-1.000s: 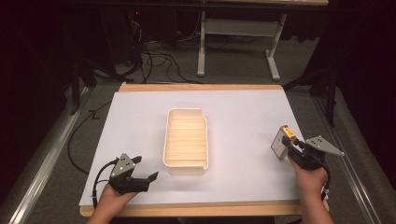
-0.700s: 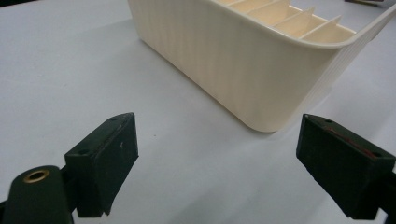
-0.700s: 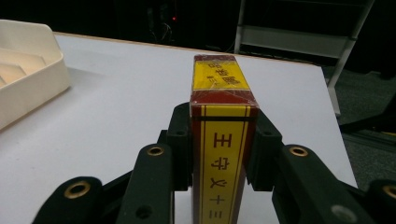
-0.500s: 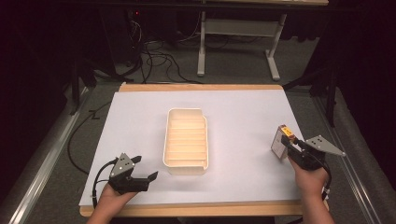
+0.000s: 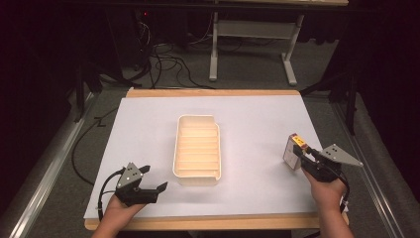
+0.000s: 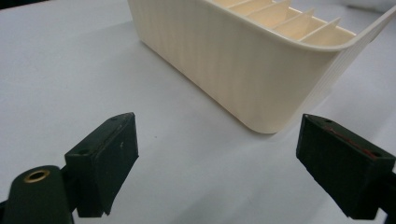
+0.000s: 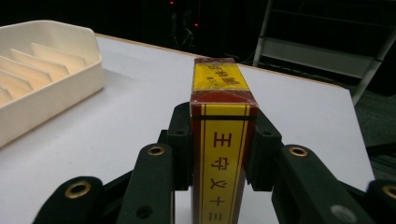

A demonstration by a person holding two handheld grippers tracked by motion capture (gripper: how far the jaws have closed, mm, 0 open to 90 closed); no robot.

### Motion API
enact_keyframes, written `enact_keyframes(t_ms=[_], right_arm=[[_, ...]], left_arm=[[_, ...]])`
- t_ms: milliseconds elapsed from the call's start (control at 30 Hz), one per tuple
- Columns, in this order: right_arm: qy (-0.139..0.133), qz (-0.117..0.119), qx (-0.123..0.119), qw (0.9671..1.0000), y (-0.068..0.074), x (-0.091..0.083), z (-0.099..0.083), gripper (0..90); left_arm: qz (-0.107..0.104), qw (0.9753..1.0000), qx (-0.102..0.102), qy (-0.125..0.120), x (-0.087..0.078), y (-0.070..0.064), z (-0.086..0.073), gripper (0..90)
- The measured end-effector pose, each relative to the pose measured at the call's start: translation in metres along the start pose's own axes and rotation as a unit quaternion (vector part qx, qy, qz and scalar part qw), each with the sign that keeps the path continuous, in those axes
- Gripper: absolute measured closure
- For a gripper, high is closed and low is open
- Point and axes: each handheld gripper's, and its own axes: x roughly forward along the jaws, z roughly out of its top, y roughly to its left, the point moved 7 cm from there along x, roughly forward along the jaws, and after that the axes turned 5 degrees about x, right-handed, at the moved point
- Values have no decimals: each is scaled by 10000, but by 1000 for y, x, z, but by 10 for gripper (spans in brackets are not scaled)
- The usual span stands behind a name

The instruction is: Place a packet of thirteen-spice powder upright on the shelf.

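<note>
A cream slotted tray (image 5: 197, 150) with ribbed dividers lies in the middle of the white table sheet. My right gripper (image 5: 300, 157) is at the right side of the table, shut on a small upright box (image 5: 292, 151) with a yellow and dark red face; in the right gripper view the box (image 7: 222, 140) stands clamped between both jaws, with the tray (image 7: 42, 70) off to the left. My left gripper (image 5: 153, 179) rests near the front left, open and holding nothing. In the left gripper view the tray's near corner (image 6: 261, 70) lies just ahead between the spread jaws.
The white sheet (image 5: 148, 119) covers a wooden table with its front edge (image 5: 213, 221) close to the hands. Cables and metal desk legs (image 5: 214, 44) lie on the dark floor beyond the far edge. A cable trails from the left gripper off the table's left side.
The right gripper with the box has shifted very slightly. The left gripper and tray have stayed put.
</note>
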Motion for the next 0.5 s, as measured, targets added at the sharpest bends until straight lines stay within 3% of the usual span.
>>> enact_keyframes(t_ms=[500], right_arm=[[-19,542,-124,9985,30,5,4,687]], left_arm=[[-25,10000,0,9,0,0,0,135]])
